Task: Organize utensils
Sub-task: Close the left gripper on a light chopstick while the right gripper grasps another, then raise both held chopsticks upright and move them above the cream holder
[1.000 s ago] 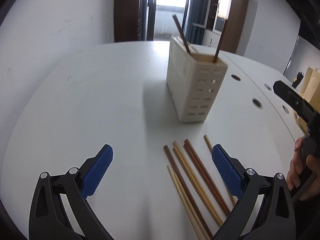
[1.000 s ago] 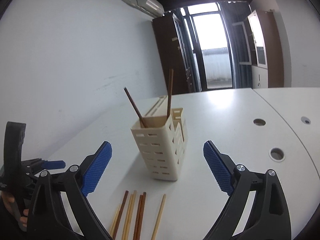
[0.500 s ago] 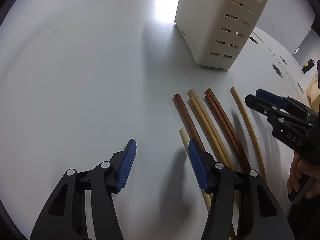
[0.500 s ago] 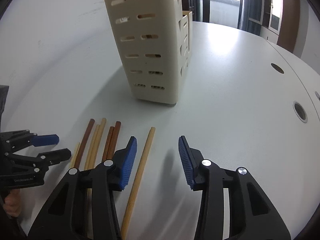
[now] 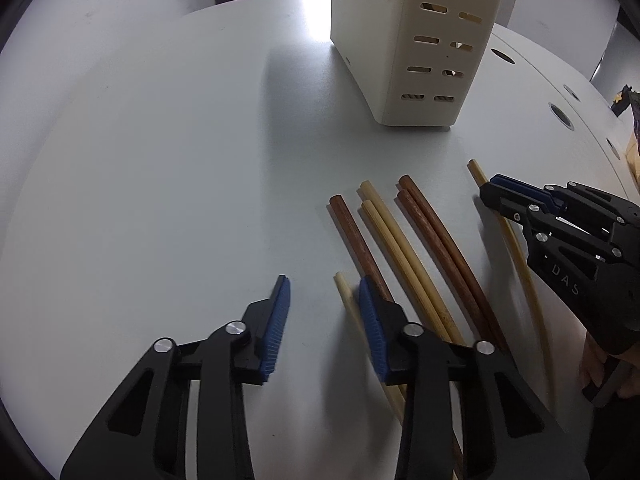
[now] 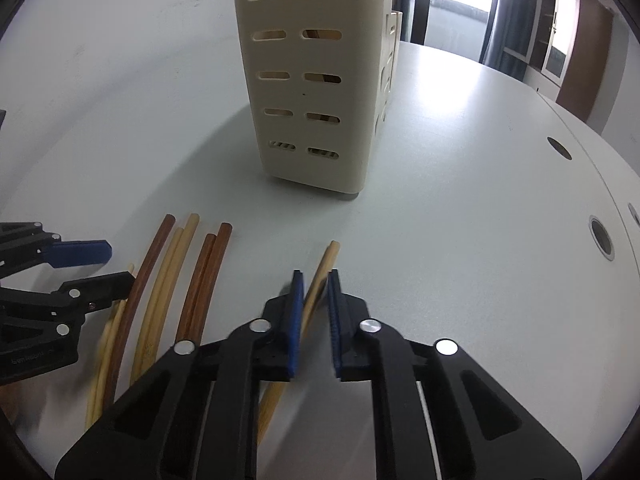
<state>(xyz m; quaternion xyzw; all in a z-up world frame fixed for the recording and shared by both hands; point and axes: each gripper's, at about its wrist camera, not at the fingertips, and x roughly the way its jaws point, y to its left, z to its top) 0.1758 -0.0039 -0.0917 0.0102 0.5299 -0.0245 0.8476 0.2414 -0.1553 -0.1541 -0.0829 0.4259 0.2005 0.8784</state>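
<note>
Left hand-held gripper (image 5: pixel 322 304) is pitched steeply down at the white surface (image 5: pixel 160 160), tips low over it. Its jaws are closing, a gap remaining. The left blue pad has only bare surface next to it. The right pad sits on the near part of a pale chopstick (image 5: pixel 344 292), the leftmost of the loose group, with the stick at the pad's inner edge; cannot tell if the pad presses it, and the stick is not clamped from both sides.

Right of that, lying flat and roughly parallel, running near to far: a dark brown chopstick (image 5: pixel 352 232), two pale chopsticks (image 5: pixel 396 240) side by side, then two dark brown chopsticks (image 5: pixel 436 236) touching each other. Their far ends point toward the cream slotted utensil holder (image 5: pixel 420 40), which stands upright on the far side of the surface, apart from the sticks.

Farther right, one tan chopstick (image 6: pixel 326 264) lies apart from the group. Right hand-held gripper (image 6: pixel 314 292) also points down at an angle, its jaws closed on this stick near its far end, blue pads on either side of it, the stick's tip poking out beyond them toward the holder. In the left wrist view this gripper reaches in from the right edge, with part of a hand (image 5: pixel 612 372) on its grip at the near right. Round holes (image 6: pixel 600 240) dot the surface at the far right.
</note>
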